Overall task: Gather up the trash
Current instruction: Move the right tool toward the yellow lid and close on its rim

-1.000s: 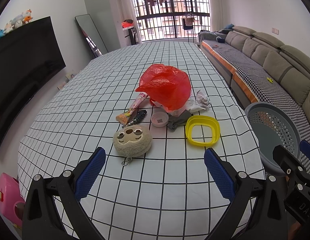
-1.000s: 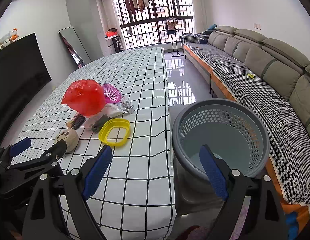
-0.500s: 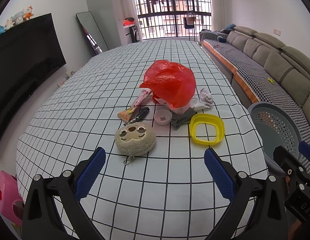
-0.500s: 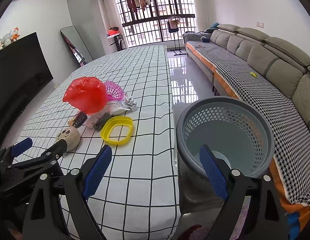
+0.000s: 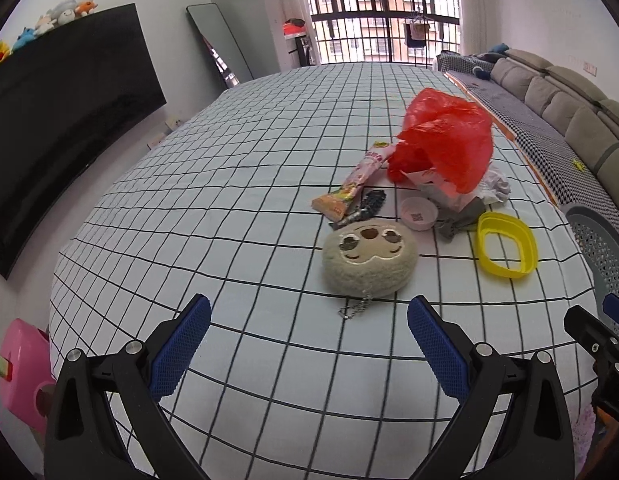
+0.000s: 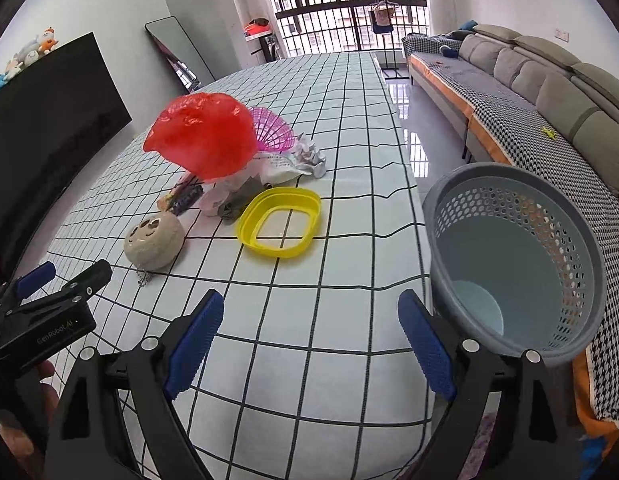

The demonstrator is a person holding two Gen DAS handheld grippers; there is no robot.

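Both-view rundown, left to right. Left wrist view: left gripper [image 5: 309,326] sat bottom centre, blue-padded fingers [image 5: 180,350] spread wide, nothing between them, hovering over the black-grid white tablecloth [image 5: 229,200]. Centre frame, just ahead of the gap: round beige plush sloth-face keychain [image 5: 369,262], its chain trailing toward the camera. Above it, mid-frame: long pink-orange snack wrapper [image 5: 355,184], with a dark crumpled wrapper [image 5: 365,210] touching its lower end. Right of those: small pink round lid with a QR code [image 5: 419,214], then a grey cloth scrap [image 5: 459,222], then a yellow oval plastic ring [image 5: 505,244]. Upper right: crumpled red plastic bag [image 5: 445,144] sitting over white paper trash [image 5: 495,184]. Far right edge: grey perforated plastic bin [image 5: 601,240], off the table's side.

Right wrist view: the left gripper showed at lower left with a hand [image 6: 21,420] behind it. Right gripper [image 6: 311,334] was bottom centre, fingers [image 6: 193,338] likewise wide apart and empty, over the table's near right edge. Trash pile sat left of centre; a pink mesh basket [image 6: 271,130] showed behind the red bag. Bin filled the right side, standing upright beside the table, and looked empty. Grey sofa [image 6: 549,80] ran along the upper right.
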